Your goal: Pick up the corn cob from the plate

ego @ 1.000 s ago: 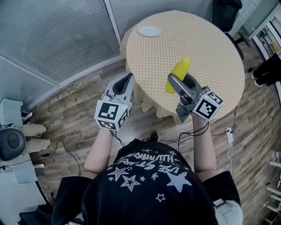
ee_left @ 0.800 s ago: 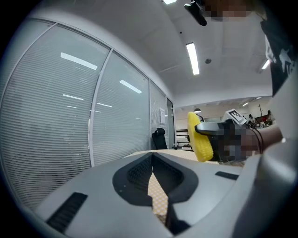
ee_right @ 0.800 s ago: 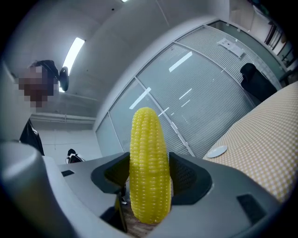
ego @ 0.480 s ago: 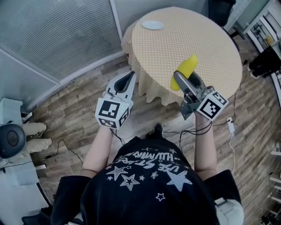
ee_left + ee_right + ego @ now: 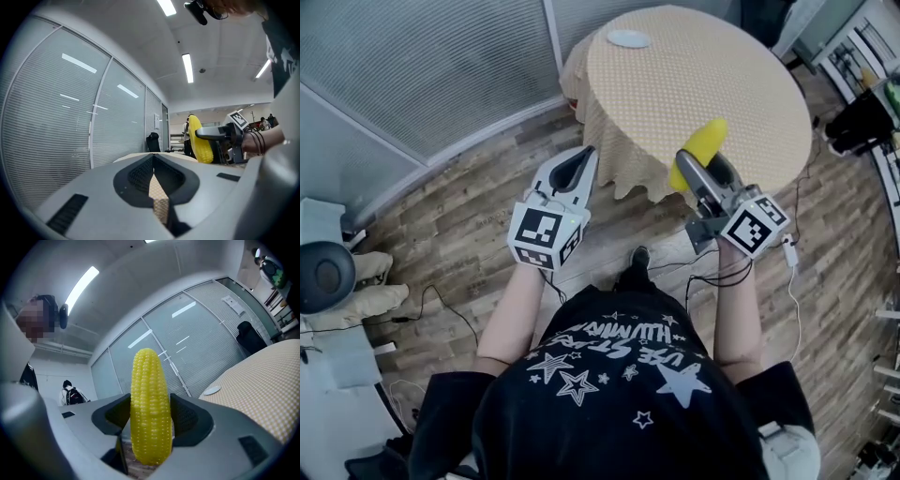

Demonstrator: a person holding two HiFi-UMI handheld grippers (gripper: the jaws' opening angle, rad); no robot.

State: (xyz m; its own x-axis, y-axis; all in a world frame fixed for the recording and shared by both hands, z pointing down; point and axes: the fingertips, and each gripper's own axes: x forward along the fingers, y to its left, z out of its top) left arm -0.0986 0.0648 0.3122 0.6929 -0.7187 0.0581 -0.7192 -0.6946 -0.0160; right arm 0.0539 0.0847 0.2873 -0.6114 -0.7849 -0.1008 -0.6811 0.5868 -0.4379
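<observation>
A yellow corn cob (image 5: 701, 150) is clamped in my right gripper (image 5: 695, 172), held in the air at the near edge of the round table (image 5: 703, 84). In the right gripper view the corn cob (image 5: 150, 423) stands upright between the two jaws, which press on its sides. A white plate (image 5: 629, 38) lies at the far left of the table with nothing on it; the plate (image 5: 212, 390) also shows small in the right gripper view. My left gripper (image 5: 577, 169) hangs over the wooden floor left of the table, jaws closed with nothing in them. The corn cob (image 5: 201, 140) shows in the left gripper view too.
The table wears a tan checked cloth (image 5: 628, 159) that drapes down its near side. A glass wall with blinds (image 5: 422, 75) runs along the left. Cables (image 5: 792, 281) trail on the wooden floor at the right. A dark chair (image 5: 862, 122) stands by the table's right side.
The view has drawn back from the table, which now sits higher and farther. Both grippers keep their pose, the right one holding the corn cob throughout.
</observation>
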